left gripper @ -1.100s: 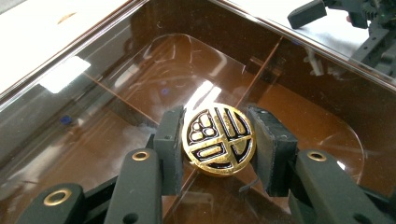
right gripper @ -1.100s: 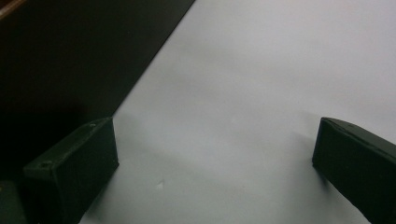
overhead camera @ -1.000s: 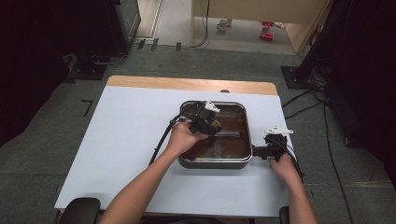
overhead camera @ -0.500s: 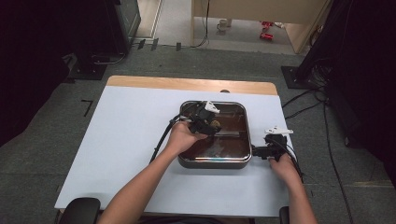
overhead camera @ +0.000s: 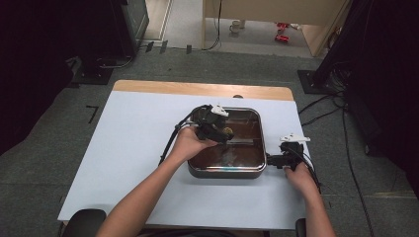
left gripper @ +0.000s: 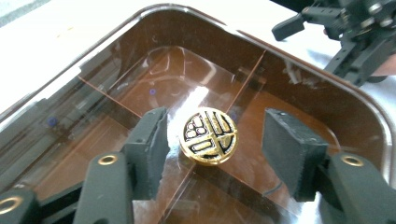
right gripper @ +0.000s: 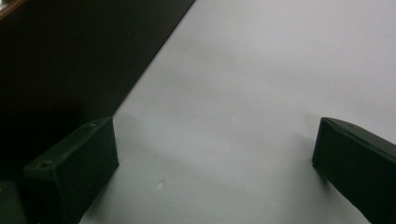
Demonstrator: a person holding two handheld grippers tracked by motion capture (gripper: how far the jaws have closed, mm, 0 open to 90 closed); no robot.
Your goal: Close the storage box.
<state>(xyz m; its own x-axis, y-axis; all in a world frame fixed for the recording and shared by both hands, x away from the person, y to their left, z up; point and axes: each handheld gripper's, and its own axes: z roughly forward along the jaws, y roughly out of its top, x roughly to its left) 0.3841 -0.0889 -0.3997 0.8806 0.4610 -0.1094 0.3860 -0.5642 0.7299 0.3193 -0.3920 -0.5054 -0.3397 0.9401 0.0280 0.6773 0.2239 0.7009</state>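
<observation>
Looking down from the high view, we see a white table (overhead camera: 123,148) with a square metal pan (overhead camera: 257,143) right of its middle. Its lid is clear and brown-tinted, and it takes up most of the left gripper view, where we make out the lid (left gripper: 140,79) running from lower left to upper right.

A round gold-and-black knob (left gripper: 208,136) sits at the centre of that lid, with a patterned top face. Our left gripper (left gripper: 224,151) hangs over it with its jaws set wide: the left pad (left gripper: 152,149) is just beside the knob's edge, and the right pad (left gripper: 292,154) stands clearly apart from it. We cannot tell whether the left pad touches the knob. From above, the left gripper (overhead camera: 222,132) lies over the upper left part of the pan, held by the left hand (overhead camera: 190,144).

Our right gripper (overhead camera: 272,160) is at the pan's right side, low in the frame, held by the right hand (overhead camera: 301,177). In the right gripper view its jaws are spread wide over bare white table (right gripper: 243,93), with nothing between them; a dark edge crosses the upper left corner, too dim for us to identify.
</observation>
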